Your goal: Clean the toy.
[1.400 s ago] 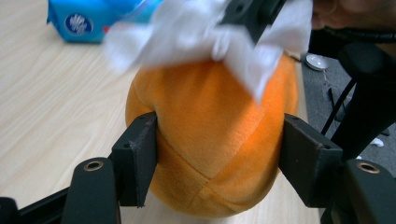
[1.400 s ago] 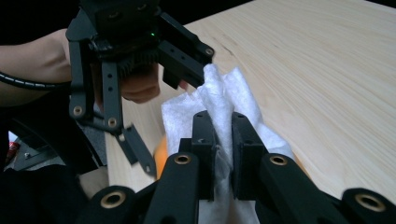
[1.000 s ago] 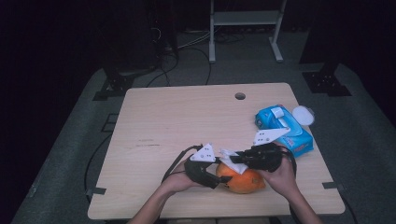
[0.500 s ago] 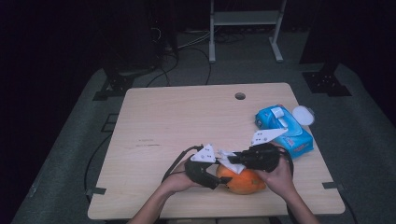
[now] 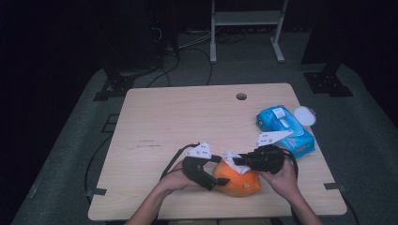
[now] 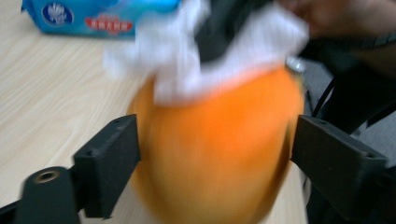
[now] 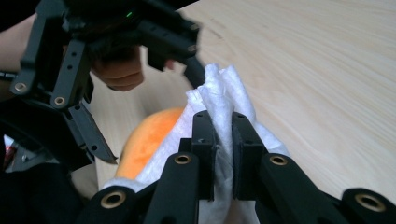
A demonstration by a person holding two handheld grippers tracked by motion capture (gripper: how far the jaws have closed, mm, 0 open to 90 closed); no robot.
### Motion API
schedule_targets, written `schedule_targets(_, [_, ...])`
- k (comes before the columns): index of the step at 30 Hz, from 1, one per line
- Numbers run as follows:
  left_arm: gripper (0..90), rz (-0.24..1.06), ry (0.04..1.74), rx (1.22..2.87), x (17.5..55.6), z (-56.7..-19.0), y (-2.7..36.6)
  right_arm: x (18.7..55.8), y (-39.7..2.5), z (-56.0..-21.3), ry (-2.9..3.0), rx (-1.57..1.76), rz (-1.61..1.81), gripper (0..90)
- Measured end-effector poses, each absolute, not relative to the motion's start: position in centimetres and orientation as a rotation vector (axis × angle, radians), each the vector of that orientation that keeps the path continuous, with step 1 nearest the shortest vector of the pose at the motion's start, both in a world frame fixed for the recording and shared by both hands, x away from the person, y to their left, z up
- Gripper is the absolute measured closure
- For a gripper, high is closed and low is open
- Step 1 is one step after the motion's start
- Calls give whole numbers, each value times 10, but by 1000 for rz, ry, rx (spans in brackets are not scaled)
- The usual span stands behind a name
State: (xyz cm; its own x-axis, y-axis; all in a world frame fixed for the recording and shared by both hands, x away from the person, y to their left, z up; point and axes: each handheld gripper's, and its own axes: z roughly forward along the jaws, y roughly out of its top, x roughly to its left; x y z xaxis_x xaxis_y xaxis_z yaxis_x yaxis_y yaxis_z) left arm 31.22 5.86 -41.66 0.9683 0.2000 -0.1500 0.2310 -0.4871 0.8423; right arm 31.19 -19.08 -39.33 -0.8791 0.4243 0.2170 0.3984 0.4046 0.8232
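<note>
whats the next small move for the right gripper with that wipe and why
Probably drag the white wipe a little further across the orange fruit. The right gripper pinches the wipe, which lies on the fruit's top, and the left gripper braces the fruit on both sides, so it should hold steady.

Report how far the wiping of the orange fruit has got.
Done: a white wipe is out of the blue wipes pack. In hand: the left gripper clamps the orange fruit; the right gripper presses the wipe on top. Left: how much remains unwiped can't be judged.

Orange fruit [image 5: 239, 182], white wipe [image 7: 224, 100], blue packet [image 5: 285, 129], black tools.
</note>
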Motion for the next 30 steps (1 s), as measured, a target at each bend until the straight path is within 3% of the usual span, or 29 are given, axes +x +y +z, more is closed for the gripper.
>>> schedule_targets(6, [208, -66, 349, 2128, 318, -428, 65, 310, -184, -394, 2628, 732, 1486, 810])
schedule_targets(21, [211, -98, 365, 2129, 321, -434, 72, 292, -235, -411, 2581, 901, 1515, 809])
schedule_targets(27, [211, -106, 352, 2150, 320, -433, 71, 298, -225, -409, 2574, 887, 1545, 810])
schedule_targets(30, [169, -116, 342, 2166, 319, -429, 72, 303, -213, -409, 2595, 849, 1557, 810])
